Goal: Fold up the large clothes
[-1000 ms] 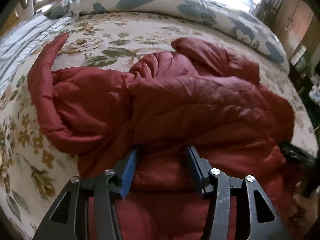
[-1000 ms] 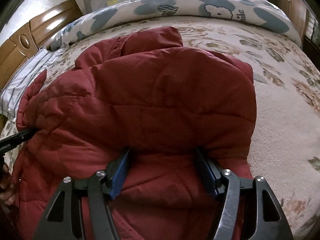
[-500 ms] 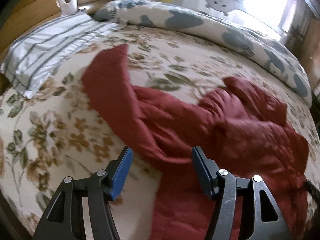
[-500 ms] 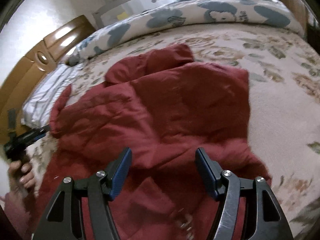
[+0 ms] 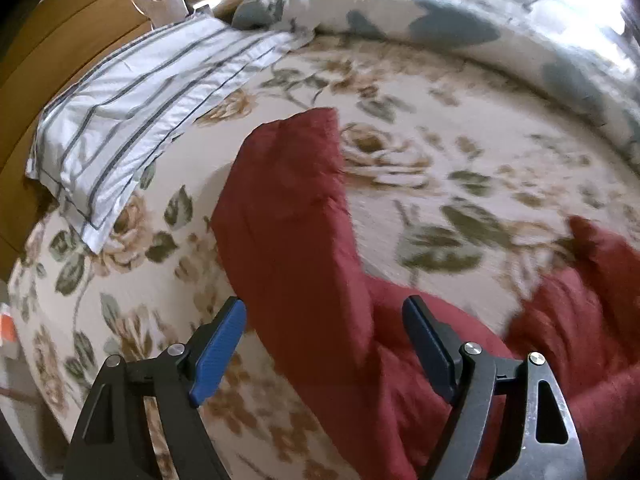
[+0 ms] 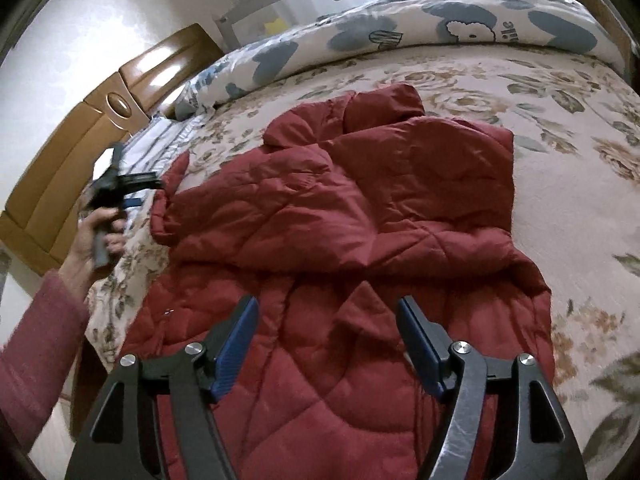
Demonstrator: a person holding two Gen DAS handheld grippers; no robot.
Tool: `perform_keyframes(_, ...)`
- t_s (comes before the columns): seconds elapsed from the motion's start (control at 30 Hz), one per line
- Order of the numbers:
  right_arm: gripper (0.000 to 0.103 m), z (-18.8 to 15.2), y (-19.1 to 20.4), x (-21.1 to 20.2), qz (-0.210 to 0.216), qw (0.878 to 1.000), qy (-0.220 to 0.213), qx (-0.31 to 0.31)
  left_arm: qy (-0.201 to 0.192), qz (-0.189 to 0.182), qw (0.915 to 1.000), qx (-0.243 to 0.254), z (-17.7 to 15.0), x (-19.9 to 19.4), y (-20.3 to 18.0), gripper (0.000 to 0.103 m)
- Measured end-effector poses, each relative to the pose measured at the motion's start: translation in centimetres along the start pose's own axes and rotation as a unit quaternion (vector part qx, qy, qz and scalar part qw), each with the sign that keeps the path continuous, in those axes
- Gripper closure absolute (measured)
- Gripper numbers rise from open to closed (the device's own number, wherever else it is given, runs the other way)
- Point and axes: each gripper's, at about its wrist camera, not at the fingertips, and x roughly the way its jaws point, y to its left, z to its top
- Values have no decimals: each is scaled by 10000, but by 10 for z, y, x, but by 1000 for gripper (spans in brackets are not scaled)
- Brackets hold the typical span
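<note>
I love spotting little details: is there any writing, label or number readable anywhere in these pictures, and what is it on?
"ile": the end of a cut-off word, printed on the blue-patterned quilt beside a cartoon sheep, right wrist view.
A small blue emblem further left on that quilt: too small to read.
Red jacket, striped pillow, floral bedspread: no writing visible.

Floral bedspread (image 5: 460, 168), striped pillow (image 5: 132, 108), wooden headboard (image 6: 80, 148)
</note>
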Motion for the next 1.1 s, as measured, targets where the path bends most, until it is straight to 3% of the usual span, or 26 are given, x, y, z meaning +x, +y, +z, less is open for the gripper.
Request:
perform_keyframes(0.13,29,-7,2,-14,37,10000,-64,34,95,594,9982,60,25,28,-11,23)
perform_keyframes(0.2,29,-10,2,-18,89,9999,-104,50,142,698,9974,75,30,38,-13,25)
perform_keyframes(0.23,29,-10,2,-20,92,9999,-126,55,198,718,9972,84,31,43,-15,36)
perform_keyframes(0.27,29,-11,2,-22,102,9998,-153,67,288,628,9976,65,31,50,-17,58)
perform_keyframes(0.33,29,-11,2,-24,216,9995,-190,143,353,458,9983,-34,30,55,-13,78)
perform_keyframes(0.43,29,-10,3,-26,307,9990,-261,185,169,95,9995,-268,25,44,-8,92)
perform_keyframes(0.6,29,-12,12,-29,410,9986,-337,87,-256,-948,9935,-571,5,-1,2,94)
perform_keyframes(0.77,29,-16,13,-27,463,9983,-317,145,-655,-2017,9761,-474,-34,-60,-15,94)
perform_keyframes(0.97,29,-23,7,-30,397,9984,-305,262,-897,-2808,9552,-248,-75,-107,-44,94)
perform_keyframes(1.1,29,-28,-4,-32,296,9981,-345,405,-1006,-3213,9414,174,-101,-129,-79,94)
